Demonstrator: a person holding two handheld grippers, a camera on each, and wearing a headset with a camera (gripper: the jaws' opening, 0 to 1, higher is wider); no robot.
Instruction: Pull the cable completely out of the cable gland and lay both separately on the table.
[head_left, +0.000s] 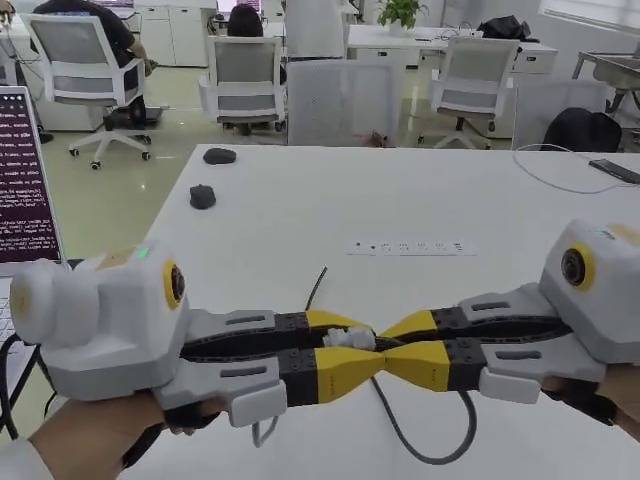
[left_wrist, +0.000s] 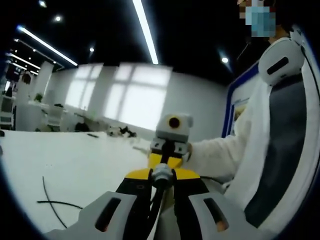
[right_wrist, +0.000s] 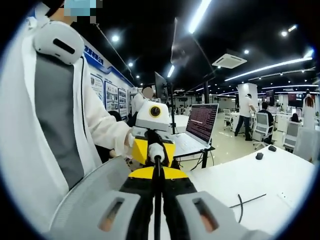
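The left gripper (head_left: 362, 347) is clamped on the small white plastic cable gland (head_left: 346, 339). The right gripper (head_left: 396, 348) meets it tip to tip over the white table (head_left: 450, 200), its jaws narrowed onto the dark grey round cable (right_wrist: 157, 196) just beside the gland. The gripped length of cable lies along the common line of the two grippers, so extraction appears to require a straight pull of the right gripper away from the left along that line.
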